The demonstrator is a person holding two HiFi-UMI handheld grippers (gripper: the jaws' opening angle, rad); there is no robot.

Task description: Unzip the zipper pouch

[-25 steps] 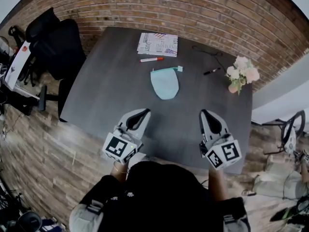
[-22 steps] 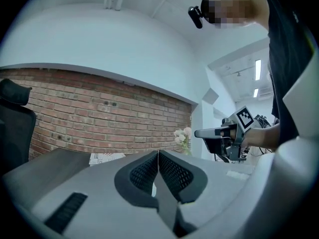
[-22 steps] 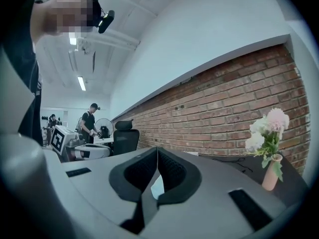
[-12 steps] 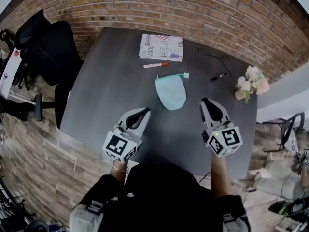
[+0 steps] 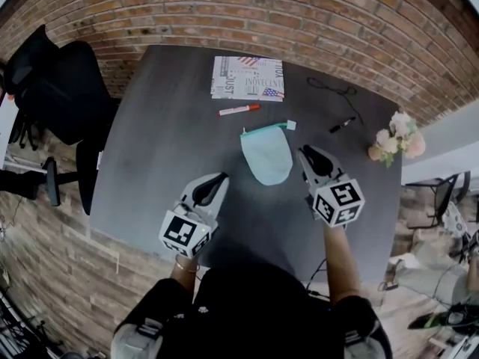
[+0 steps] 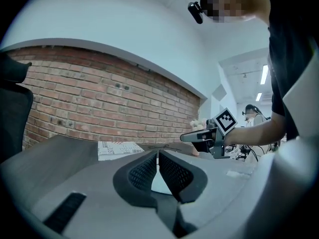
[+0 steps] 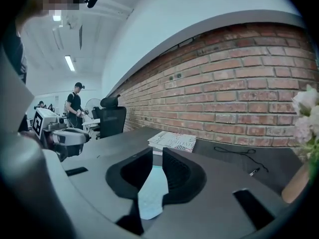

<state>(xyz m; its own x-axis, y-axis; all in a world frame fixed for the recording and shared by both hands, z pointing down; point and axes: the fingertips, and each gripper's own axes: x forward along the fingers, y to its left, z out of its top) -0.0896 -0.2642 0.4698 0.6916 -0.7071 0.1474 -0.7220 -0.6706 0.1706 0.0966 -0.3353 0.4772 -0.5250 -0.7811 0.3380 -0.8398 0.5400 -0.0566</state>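
- The fingers of my left gripper (image 6: 158, 154) are pressed together with nothing between them. I judge that this hand has no job before it reaches the pouch.
- The fingers of my right gripper (image 7: 155, 152) stand a little apart and have just been opening. Nothing is between them; the pouch only shows through the gap, farther on. I think they open to be ready for the pull tab.
- The zipper pouch (image 5: 267, 158) lies flat near the middle of the surface (image 5: 172, 126). Its zipper (image 5: 263, 128) runs along the side toward the far edge and looks closed. The pull tab (image 5: 290, 125) is at its right end.
- In the head view my right gripper (image 5: 305, 152) is just beside the right edge of the pouch; I cannot tell if it touches. My left gripper (image 5: 217, 178) is near the left side, apart from it.
- This suits the task, in my judgement: the right hand is nearer the tab, so the left can hold the cloth.
- Toward the far edge lie a red marker (image 5: 238, 111) and a printed paper (image 5: 248, 78), and toward the right edge a black pen (image 5: 341, 125) and flowers (image 5: 397, 137). All are apart from the pouch.
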